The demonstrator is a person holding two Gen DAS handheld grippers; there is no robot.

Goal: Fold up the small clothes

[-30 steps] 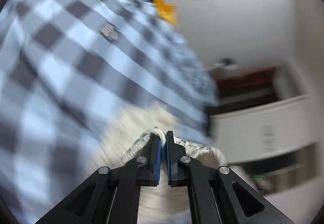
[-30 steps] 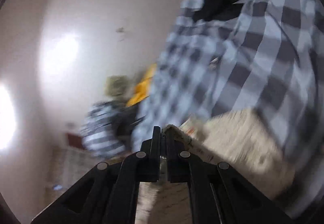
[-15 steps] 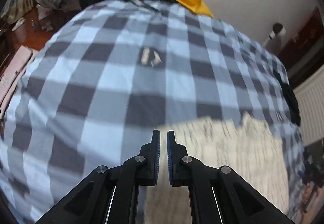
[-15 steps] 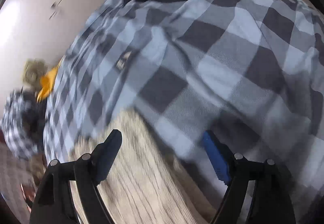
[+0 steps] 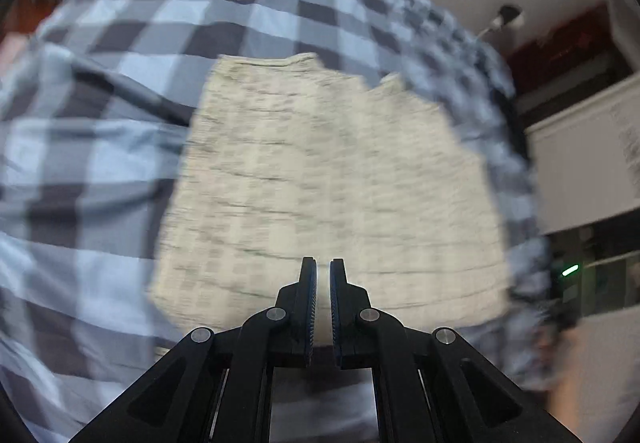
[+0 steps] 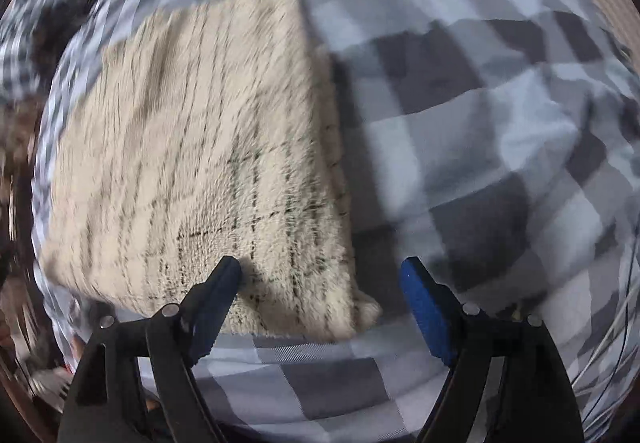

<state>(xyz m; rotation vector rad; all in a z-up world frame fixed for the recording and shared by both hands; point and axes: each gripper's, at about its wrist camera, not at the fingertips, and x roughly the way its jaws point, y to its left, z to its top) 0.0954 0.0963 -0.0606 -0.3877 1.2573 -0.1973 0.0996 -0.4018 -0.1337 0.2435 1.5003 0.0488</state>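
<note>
Hovering right gripper (image 6: 320, 275), jaws wide, astride near corner of cream fuzzy grid-lined garment (image 6: 192, 147); left gripper (image 5: 323, 283) closed, empty.

A cream fuzzy garment (image 5: 328, 179) lies flat on the checked bedcover (image 5: 100, 163).

Garment (image 5: 328, 179): cream fuzzy knit with a thin dark grid pattern, lying flat on the checked blue-grey bedspread (image 5: 120, 147). Roughly rectangular outline, far edge uneven with a notch in the left wrist view. In the right wrist view (image 6: 200, 147) one long edge looks doubled, layers stacked. Both views motion-blurred.
</note>
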